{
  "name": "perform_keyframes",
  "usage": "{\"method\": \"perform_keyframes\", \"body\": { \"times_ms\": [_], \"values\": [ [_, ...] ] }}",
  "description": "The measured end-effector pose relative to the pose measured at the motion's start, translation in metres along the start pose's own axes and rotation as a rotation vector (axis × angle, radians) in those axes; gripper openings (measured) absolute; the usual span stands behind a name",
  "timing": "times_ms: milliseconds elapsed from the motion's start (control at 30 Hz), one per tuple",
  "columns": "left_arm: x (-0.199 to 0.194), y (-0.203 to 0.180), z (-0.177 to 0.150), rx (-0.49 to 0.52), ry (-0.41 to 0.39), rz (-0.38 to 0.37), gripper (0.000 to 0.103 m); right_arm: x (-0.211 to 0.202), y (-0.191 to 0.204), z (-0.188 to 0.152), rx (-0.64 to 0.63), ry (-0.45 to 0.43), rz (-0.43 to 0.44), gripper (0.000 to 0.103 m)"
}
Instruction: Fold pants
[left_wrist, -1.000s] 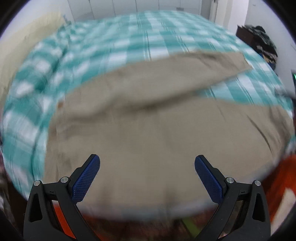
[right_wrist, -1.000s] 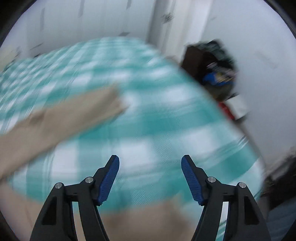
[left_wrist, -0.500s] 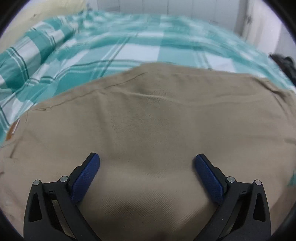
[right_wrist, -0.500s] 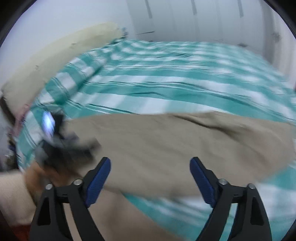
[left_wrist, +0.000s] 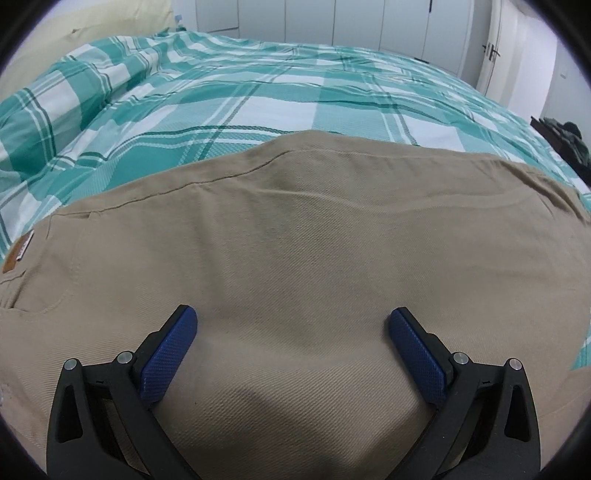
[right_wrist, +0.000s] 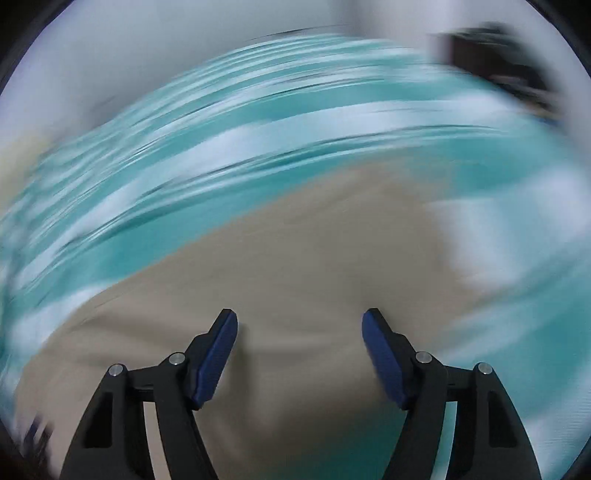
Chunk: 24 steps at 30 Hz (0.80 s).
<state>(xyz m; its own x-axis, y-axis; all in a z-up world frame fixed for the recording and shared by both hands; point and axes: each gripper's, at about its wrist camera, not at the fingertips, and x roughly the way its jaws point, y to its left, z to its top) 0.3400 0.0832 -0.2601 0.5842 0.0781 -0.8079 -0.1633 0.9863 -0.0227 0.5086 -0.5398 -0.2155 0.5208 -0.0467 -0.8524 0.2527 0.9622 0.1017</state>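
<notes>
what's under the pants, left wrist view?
The tan pants lie spread on a teal-and-white checked bedspread, which shows past their far edge and at both sides. Whatever is directly beneath the cloth is covered, so nothing else can be confirmed there.

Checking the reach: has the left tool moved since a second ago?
Yes. The left tool came down closer to the pants; the bedspread fills less of its view.

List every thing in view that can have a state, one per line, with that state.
pants: spread flat on the bed, waist end with its tag at the left.
left gripper: open, over the pants, nothing between its pads.
right gripper: open over the tan cloth, jaws have just been closing, nothing gripped; view blurred.
bedspread: lies under the pants, rumpled at the far left.
</notes>
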Motion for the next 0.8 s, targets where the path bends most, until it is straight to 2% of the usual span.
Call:
{"method": "perform_keyframes", "body": {
  "times_ms": [33, 67, 100, 200, 267, 300, 367, 433, 500, 567, 633, 700, 767, 800],
  "values": [
    [0.0, -0.001, 0.0, 0.002, 0.001, 0.003, 0.102, -0.011, -0.023, 0.002, 0.007, -0.01, -0.107, 0.083],
    [0.0, -0.001, 0.001, 0.004, 0.003, 0.006, 0.102, -0.027, -0.041, -0.002, -0.006, -0.031, -0.176, 0.083],
    [0.0, -0.001, 0.001, 0.006, 0.008, 0.009, 0.102, -0.04, -0.047, -0.006, -0.017, -0.05, -0.178, 0.083],
    [-0.002, -0.004, 0.009, 0.018, 0.048, 0.038, 0.102, -0.099, -0.053, -0.047, -0.035, -0.099, -0.035, 0.084],
    [-0.013, -0.009, 0.016, 0.038, 0.085, 0.065, 0.102, -0.132, -0.039, -0.086, -0.077, -0.08, 0.095, 0.085],
    [-0.026, -0.012, 0.018, 0.05, 0.09, 0.056, 0.102, -0.152, -0.021, -0.115, -0.119, -0.06, 0.181, 0.087],
    [-0.057, -0.019, 0.017, 0.047, 0.052, 0.001, 0.102, -0.185, -0.002, -0.163, -0.211, -0.03, 0.295, 0.089],
    [-0.094, -0.029, 0.005, 0.05, 0.033, -0.09, 0.102, -0.208, 0.032, -0.218, -0.313, 0.015, 0.384, 0.089],
    [-0.122, -0.045, -0.02, 0.074, 0.063, -0.171, 0.102, -0.216, 0.061, -0.263, -0.374, 0.062, 0.44, 0.089],
    [-0.135, -0.059, -0.049, 0.104, 0.111, -0.216, 0.102, -0.219, 0.08, -0.297, -0.416, 0.103, 0.482, 0.089],
    [-0.137, -0.072, -0.087, 0.156, 0.176, -0.218, 0.102, -0.216, 0.087, -0.322, -0.444, 0.13, 0.465, 0.089],
    [-0.132, -0.078, -0.119, 0.222, 0.225, -0.167, 0.102, -0.2, 0.071, -0.323, -0.428, 0.177, 0.426, 0.089],
    [-0.139, -0.065, -0.131, 0.178, 0.186, -0.162, 0.102, -0.188, 0.031, -0.312, -0.335, 0.215, 0.367, 0.089],
    [-0.14, -0.058, -0.129, 0.159, 0.194, -0.161, 0.102, -0.182, 0.008, -0.301, -0.284, 0.222, 0.341, 0.089]
  ]
}}
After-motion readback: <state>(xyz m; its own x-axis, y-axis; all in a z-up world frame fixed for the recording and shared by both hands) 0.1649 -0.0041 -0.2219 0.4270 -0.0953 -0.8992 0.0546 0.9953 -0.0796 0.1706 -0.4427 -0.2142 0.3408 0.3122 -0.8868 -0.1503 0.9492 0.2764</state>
